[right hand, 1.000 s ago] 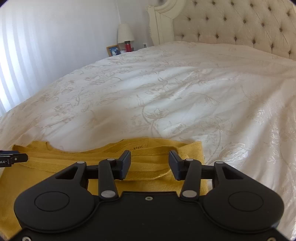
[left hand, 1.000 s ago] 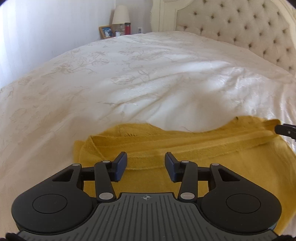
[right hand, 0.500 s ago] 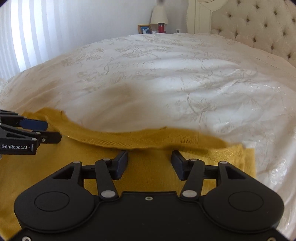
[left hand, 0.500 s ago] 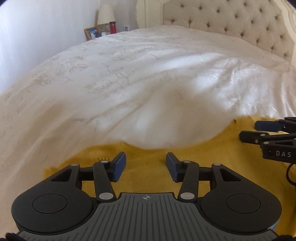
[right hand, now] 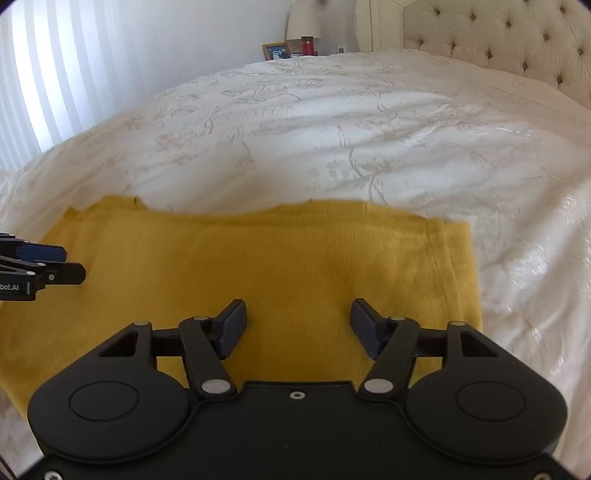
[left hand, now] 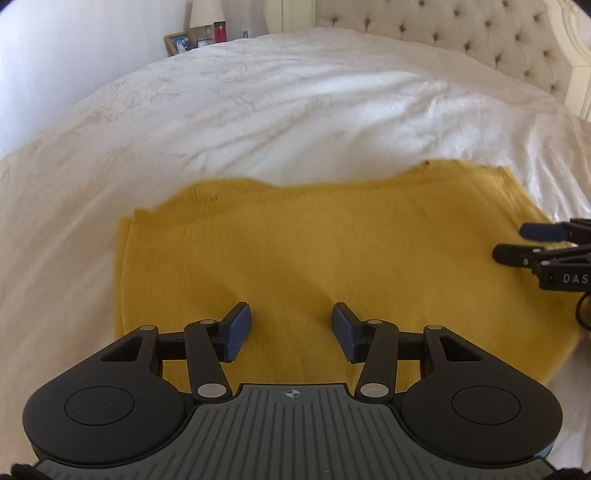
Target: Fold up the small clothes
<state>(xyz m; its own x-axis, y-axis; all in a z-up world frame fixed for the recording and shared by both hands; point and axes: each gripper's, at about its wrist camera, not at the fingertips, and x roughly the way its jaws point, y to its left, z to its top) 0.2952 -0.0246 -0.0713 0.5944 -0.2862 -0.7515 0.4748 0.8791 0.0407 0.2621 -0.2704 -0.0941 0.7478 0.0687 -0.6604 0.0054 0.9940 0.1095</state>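
Mustard knit garment (left hand: pixel 332 251), flat, folded, on bed

I see a white bed (right hand: pixel 369 122) with a tufted headboard (right hand: pixel 498 33); a lamp (right hand: pixel 303 20) beyond; bright blinds (right hand: pixel 55 74) at left.

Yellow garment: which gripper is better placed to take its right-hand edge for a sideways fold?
Likely right. The right gripper, jaws opening and empty, hovers near the yellow garment's right edge. The left gripper, also opening and empty, sits toward its left side.
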